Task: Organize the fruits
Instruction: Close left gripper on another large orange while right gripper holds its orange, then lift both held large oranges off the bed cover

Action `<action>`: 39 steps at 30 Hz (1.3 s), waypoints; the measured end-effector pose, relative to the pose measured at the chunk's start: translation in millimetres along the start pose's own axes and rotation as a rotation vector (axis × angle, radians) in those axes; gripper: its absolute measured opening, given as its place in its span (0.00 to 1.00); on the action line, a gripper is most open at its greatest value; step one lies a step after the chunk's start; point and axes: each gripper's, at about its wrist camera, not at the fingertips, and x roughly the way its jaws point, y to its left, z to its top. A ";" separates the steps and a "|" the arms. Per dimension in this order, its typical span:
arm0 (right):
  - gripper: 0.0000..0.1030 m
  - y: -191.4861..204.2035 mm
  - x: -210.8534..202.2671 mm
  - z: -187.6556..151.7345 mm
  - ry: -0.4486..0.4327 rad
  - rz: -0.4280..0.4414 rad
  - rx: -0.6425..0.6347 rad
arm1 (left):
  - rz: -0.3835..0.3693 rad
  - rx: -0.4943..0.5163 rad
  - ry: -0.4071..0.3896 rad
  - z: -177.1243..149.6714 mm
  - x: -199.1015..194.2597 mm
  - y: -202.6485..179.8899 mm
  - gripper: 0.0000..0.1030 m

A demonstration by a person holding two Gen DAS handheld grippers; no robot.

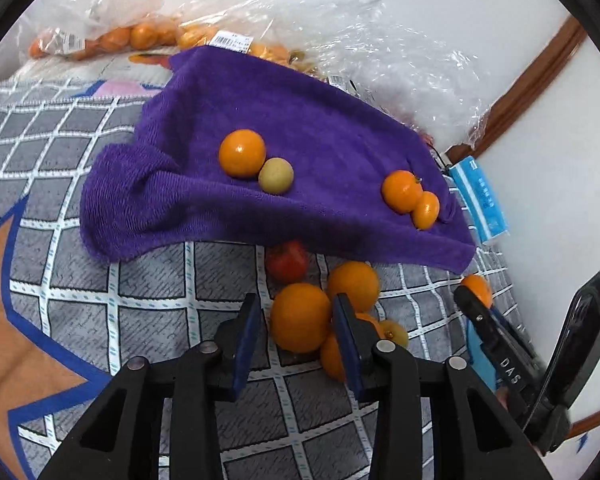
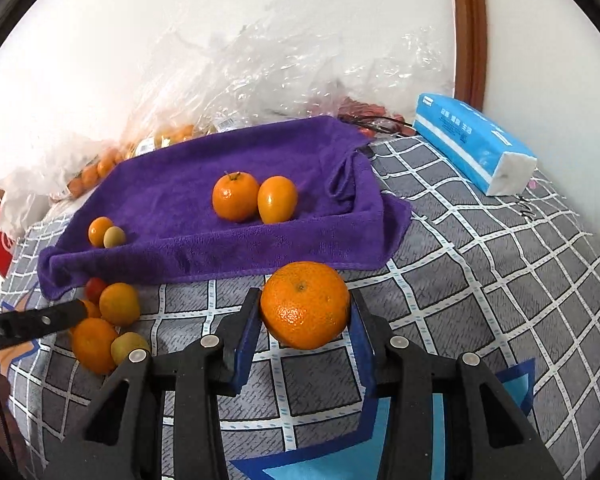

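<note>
**Orange in hand, pile still waiting**

Our right gripper (image 2: 305, 316) has its jaws spread wide around a large orange (image 2: 305, 305), both blue pads pressed against its sides, so we judge it held and lifted clear of the checked bedspread (image 2: 500, 280). Straight ahead of those jaws lies the purple towel (image 2: 220, 248), where two pairs of fruit already sit: a mandarin (image 2: 235, 196) touching an oval orange fruit (image 2: 277, 199) just beyond the jaws, and a small orange fruit (image 2: 100, 231) with a greenish one (image 2: 114, 237) off to the left.

Our left gripper (image 1: 296, 320) hovers with its jaws open and gripping nothing; another orange (image 1: 300, 317) sits between its fingertips, with no squeeze that we can see. It belongs to the loose pile (image 1: 340, 312) on the bedspread, with a red fruit (image 1: 287, 261) just beyond at the towel's near edge.

The risks, as we judge them: the pads grip the held orange on its rounded flanks, so a tilt could let it roll out. The towel sags and slopes, so fruit released near the near edge may roll off, or knock the resting pair. Closing the left jaws could nudge neighbouring fruit and scatter the pile.
</note>
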 end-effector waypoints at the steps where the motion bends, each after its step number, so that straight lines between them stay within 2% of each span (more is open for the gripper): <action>1: 0.41 -0.2 0.7 0.2 0.001 0.004 0.003 | -0.007 -0.011 0.009 1.4 -0.6 1.0 0.30; 4: 0.41 -0.7 0.4 0.0 -0.001 0.010 0.007 | 0.023 -0.023 -0.006 2.3 -7.2 5.9 0.30; 10: 0.41 -0.4 0.7 -0.6 0.002 0.009 0.011 | 0.144 -0.027 -0.049 -3.3 -31.8 20.6 0.30; 12: 0.41 0.1 0.4 -0.8 0.002 0.008 0.009 | 0.177 -0.003 -0.053 -6.2 -30.3 21.5 0.30; 15: 0.41 0.3 0.1 -0.8 0.001 0.008 0.009 | 0.187 0.014 -0.033 -11.9 -19.6 21.7 0.30; 19: 0.41 -0.8 -0.8 -0.7 0.001 0.010 0.020 | 0.250 0.080 -0.120 -20.8 -16.6 13.2 0.30; 24: 0.41 -3.0 -1.7 -0.7 -0.002 0.013 0.028 | 0.231 0.100 -0.170 -25.5 -17.1 13.4 0.30; 27: 0.41 -3.7 -3.2 -0.8 -0.007 0.014 0.029 | 0.178 0.059 -0.180 -25.6 -21.4 22.2 0.30; 31: 0.41 -3.3 -5.9 -1.4 -0.020 0.023 0.027 | 0.143 0.015 -0.207 -27.8 -25.4 28.8 0.30; 39: 0.41 5.6 -7.6 -0.7 -0.035 0.028 -0.008 | 0.144 0.026 -0.234 -30.0 -30.0 25.7 0.30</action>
